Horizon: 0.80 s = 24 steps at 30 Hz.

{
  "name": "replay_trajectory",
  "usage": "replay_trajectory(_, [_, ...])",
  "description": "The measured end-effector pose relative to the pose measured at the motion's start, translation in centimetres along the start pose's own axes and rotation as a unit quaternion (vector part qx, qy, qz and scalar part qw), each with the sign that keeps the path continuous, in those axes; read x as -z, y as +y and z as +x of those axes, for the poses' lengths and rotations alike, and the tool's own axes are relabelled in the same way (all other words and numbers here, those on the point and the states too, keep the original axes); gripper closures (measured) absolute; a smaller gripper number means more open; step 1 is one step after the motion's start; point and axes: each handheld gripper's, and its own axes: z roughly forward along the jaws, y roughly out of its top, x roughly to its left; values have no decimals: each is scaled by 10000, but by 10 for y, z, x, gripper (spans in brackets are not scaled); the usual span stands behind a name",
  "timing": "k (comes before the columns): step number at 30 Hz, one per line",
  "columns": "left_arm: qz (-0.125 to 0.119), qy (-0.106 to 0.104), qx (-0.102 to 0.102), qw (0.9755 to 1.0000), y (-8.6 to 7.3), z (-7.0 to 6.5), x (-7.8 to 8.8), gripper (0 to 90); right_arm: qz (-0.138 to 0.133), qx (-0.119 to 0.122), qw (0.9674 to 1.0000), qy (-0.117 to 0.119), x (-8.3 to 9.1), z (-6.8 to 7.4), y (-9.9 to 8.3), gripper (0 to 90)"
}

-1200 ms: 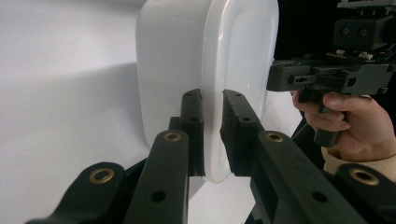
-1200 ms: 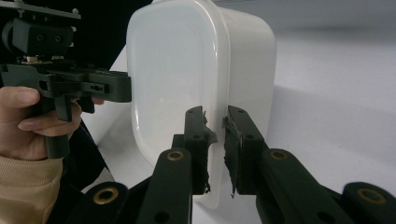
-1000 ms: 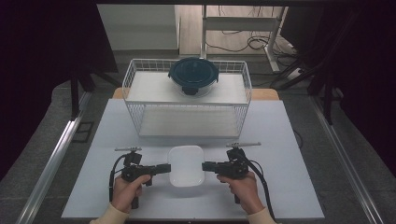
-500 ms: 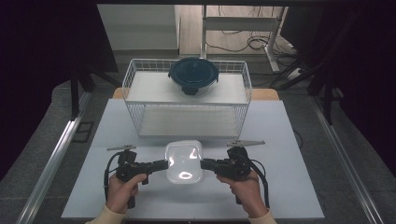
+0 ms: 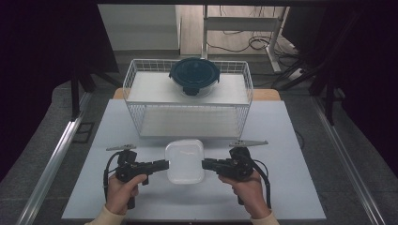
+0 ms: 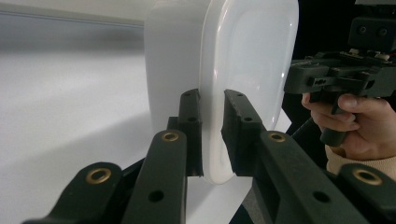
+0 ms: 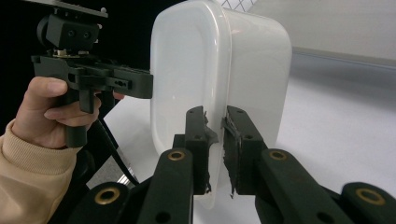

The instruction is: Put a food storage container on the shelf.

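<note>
We hold a white box (image 5: 185,161) just in front of the wire basket (image 5: 187,115), left claw (image 5: 162,164) and right claw (image 5: 206,164) each pinching its rim. Next, probably lift together, evenly.

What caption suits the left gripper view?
Left gripper pinching the rim of a white container.
</note>
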Motion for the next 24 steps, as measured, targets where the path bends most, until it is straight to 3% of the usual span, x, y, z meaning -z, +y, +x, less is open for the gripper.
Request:
replay_trajectory(8, [-35, -22, -220, 9997, 25, -12, 6, 787, -197, 89, 9998, 27, 10, 6, 16, 800])
replay_trajectory(16, [-131, -20, -535, 9985, 58, -37, 21, 787, -448, 358, 9983, 37, 25, 19, 45, 801])
replay_trajectory(24, [-215, 20, -915, 9956, 90, -63, 39, 788, -578, 560, 9967, -66, 41, 37, 75, 801])
